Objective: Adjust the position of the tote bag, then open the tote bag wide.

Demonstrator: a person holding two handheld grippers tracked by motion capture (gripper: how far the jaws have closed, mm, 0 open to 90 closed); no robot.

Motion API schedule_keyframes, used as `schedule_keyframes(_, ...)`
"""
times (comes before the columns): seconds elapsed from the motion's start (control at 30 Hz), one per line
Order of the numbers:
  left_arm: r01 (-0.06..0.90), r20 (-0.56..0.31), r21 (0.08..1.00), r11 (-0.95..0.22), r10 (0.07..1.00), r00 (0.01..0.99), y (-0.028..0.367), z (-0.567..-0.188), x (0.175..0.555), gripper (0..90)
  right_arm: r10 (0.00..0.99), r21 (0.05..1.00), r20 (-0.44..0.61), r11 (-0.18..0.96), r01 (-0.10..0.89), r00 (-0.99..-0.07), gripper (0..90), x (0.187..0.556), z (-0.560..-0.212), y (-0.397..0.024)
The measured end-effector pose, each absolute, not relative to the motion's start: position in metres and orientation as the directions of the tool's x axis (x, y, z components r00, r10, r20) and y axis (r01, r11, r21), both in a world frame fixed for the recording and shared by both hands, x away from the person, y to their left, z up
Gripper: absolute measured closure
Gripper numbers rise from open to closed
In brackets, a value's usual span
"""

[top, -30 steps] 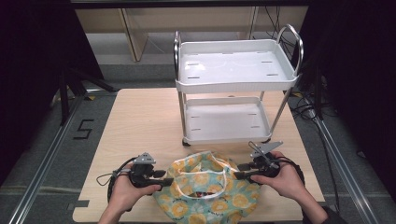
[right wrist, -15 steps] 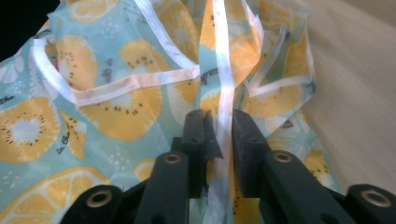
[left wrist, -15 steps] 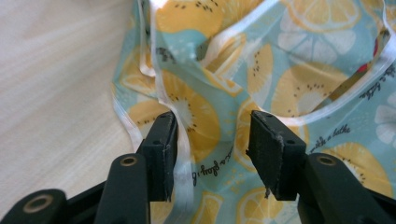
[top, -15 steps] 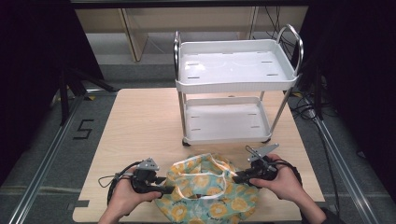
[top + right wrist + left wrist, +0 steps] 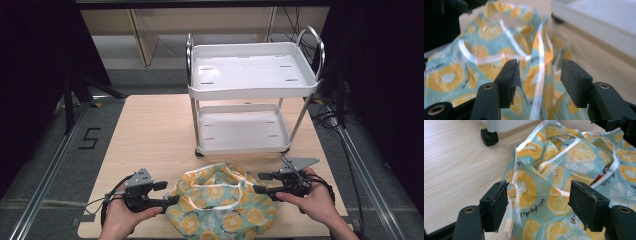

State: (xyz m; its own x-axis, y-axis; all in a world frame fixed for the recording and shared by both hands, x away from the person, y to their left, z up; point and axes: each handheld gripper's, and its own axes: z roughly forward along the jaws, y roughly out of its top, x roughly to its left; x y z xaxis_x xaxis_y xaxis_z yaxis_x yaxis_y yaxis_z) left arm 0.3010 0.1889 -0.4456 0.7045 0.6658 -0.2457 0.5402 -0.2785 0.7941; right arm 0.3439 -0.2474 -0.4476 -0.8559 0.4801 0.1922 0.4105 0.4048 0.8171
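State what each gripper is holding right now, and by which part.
Nothing is gripped. The left gripper and the right gripper have both just been opening; each one's jaws stand apart around the edge of the fruit-print bag, with the pads not pressing it.

From the high view, light falls from overhead onto my table (image 5: pixel 150 130), which reads evenly bright, while the surroundings beyond it drop to near black. The upper tray of the white cart (image 5: pixel 252 70) shows mild glare and washed-out detail; soft shadow lies beneath its lower shelf. That frame is slightly soft overall. My left gripper view is sharp: the printed bag (image 5: pixel 564 177) and the wood grain are crisp. My right gripper view is blurred throughout, the bag smeared, its pale trim flaring; my black jaws alone remain fairly defined.
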Motion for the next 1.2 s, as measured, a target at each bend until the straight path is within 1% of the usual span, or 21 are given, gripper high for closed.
schedule_keyframes(0.1,0.542,-0.252,0.8,-0.259,0.674,0.694,0.189,-0.442,0.302,29.1,0.475,0.858,0.2,0.337,0.387,-0.857,47.5,0.345,-0.444,-0.249)
schedule_keyframes(0.2,0.533,-0.256,0.808,-0.251,0.665,0.701,0.189,-0.439,0.303,28.6,0.49,0.908,0.17,0.261,0.329,-0.855,47.7,0.348,-0.44,-0.254)
schedule_keyframes(0.27,0.532,-0.257,0.81,-0.248,0.665,0.701,0.188,-0.439,0.304,28.6,0.505,0.909,0.178,0.245,0.338,-0.845,49.6,0.349,-0.437,-0.258)
schedule_keyframes(0.33,0.534,-0.263,0.811,-0.239,0.666,0.698,0.187,-0.44,0.304,28.7,0.496,0.893,0.187,0.274,0.358,-0.848,50.5,0.348,-0.435,-0.261)
schedule_keyframes(0.37,0.535,-0.261,0.809,-0.244,0.667,0.698,0.188,-0.44,0.304,28.8,0.522,0.9,0.166,0.266,0.345,-0.837,50.6,0.347,-0.436,-0.26)
schedule_keyframes(0.4,0.537,-0.26,0.806,-0.25,0.665,0.7,0.188,-0.44,0.304,28.8,0.519,0.905,0.162,0.261,0.336,-0.839,50.5,0.347,-0.438,-0.26)
schedule_keyframes(0.47,0.536,-0.261,0.807,-0.248,0.665,0.7,0.188,-0.441,0.303,28.9,0.524,0.893,0.18,0.267,0.361,-0.832,50.5,0.345,-0.438,-0.258)
schedule_keyframes(0.5,0.533,-0.257,0.808,-0.252,0.663,0.703,0.188,-0.441,0.303,28.9,0.526,0.897,0.145,0.287,0.335,-0.838,50.5,0.347,-0.437,-0.259)
schedule_keyframes(0.53,0.537,-0.266,0.81,-0.238,0.667,0.696,0.187,-0.442,0.302,29.0,0.52,0.892,0.165,0.284,0.352,-0.838,50.4,0.346,-0.438,-0.258)
schedule_keyframes(0.57,0.541,-0.264,0.804,-0.247,0.667,0.697,0.187,-0.442,0.302,29.2,0.52,0.889,0.16,0.293,0.351,-0.839,50.4,0.345,-0.437,-0.257)
schedule_keyframes(0.6,0.543,-0.267,0.802,-0.25,0.663,0.699,0.187,-0.442,0.302,29.4,0.524,0.885,0.183,0.281,0.372,-0.832,50.4,0.343,-0.437,-0.255)
schedule_keyframes(0.63,0.535,-0.252,0.803,-0.262,0.665,0.703,0.187,-0.443,0.303,29.6,0.521,0.883,0.167,0.298,0.361,-0.837,50.3,0.343,-0.436,-0.255)
schedule_keyframes(0.67,0.543,-0.265,0.801,-0.253,0.664,0.699,0.186,-0.444,0.303,29.7,0.515,0.89,0.147,0.303,0.34,-0.844,50.4,0.345,-0.437,-0.254)
schedule_keyframes(0.77,0.555,-0.264,0.787,-0.27,0.665,0.698,0.185,-0.447,0.305,30.2,0.499,0.869,0.175,0.327,0.371,-0.849,51.4,0.345,-0.439,-0.254)
schedule_keyframes(0.8,0.553,-0.271,0.791,-0.262,0.66,0.7,0.184,-0.449,0.306,30.4,0.499,0.872,0.164,0.331,0.361,-0.851,51.4,0.345,-0.44,-0.253)
schedule_keyframes(0.83,0.558,-0.267,0.784,-0.272,0.664,0.699,0.184,-0.448,0.306,30.7,0.486,0.855,0.197,0.34,0.391,-0.852,51.5,0.344,-0.44,-0.253)
schedule_keyframes(0.93,0.564,-0.267,0.777,-0.279,0.666,0.697,0.185,-0.45,0.307,32.4,0.492,0.846,0.195,0.354,0.399,-0.849,52.7,0.344,-0.443,-0.252)
schedule_keyframes(0.97,0.559,-0.254,0.777,-0.288,0.67,0.698,0.186,-0.45,0.308,33.4,0.488,0.841,0.198,0.361,0.403,-0.85,53.4,0.344,-0.443,-0.252)
schedule_keyframes(1.1,0.563,-0.266,0.778,-0.28,0.665,0.698,0.187,-0.454,0.309,38.7,0.463,0.823,0.205,0.395,0.408,-0.862,56.6,0.344,-0.444,-0.247)
schedule_keyframes(1.13,0.565,-0.261,0.768,-0.303,0.657,0.707,0.187,-0.455,0.31,40.4,0.456,0.817,0.204,0.409,0.407,-0.866,56.9,0.343,-0.445,-0.245)
schedule_keyframes(1.2,0.565,-0.261,0.765,-0.308,0.654,0.71,0.185,-0.456,0.31,42.6,0.436,0.811,0.188,0.436,0.39,-0.88,57.9,0.344,-0.445,-0.242)
